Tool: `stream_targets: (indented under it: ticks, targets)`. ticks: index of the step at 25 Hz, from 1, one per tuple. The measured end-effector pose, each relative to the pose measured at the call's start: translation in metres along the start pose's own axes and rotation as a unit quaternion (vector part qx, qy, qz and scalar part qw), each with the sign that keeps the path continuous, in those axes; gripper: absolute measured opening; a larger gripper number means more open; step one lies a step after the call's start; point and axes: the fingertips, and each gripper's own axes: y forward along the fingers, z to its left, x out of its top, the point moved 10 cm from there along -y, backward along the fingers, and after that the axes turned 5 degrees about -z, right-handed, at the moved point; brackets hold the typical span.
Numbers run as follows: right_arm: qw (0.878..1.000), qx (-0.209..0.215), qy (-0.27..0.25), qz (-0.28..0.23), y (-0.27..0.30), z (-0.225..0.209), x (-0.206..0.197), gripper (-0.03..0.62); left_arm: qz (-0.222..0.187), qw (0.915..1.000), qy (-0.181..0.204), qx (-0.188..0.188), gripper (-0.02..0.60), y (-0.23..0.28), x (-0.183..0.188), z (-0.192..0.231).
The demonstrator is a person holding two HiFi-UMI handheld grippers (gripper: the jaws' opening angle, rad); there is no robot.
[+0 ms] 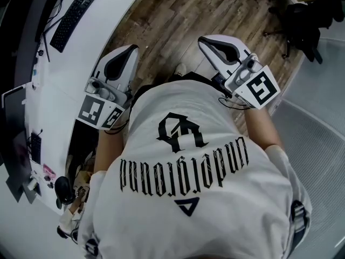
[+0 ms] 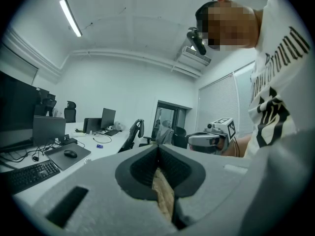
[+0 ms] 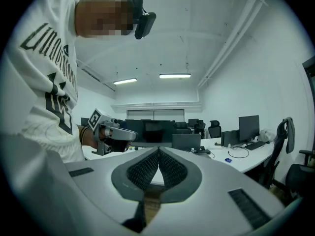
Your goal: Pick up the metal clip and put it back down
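Hovering w/ jaws together: L gripper [image 1: 128,53], R gripper [image 1: 209,42].

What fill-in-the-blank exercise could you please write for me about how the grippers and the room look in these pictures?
1. The left gripper and the right gripper both have their jaws ____, with nothing between them.
2. In the head view, both grippers are held above a ____ floor.
3. A black keyboard lies on the desk at that view's ____ side.
Missing words: shut; wooden; left.
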Motion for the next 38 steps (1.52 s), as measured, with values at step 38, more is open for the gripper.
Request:
stream_targets:
  ticks: [38]
  targets:
    - [1.0,-0.02,0.009,0.0,0.151,-0.165,0.008,0.015,0.008,0.9994,-0.017,-0.031,0.015,0.133,0.034,0.204]
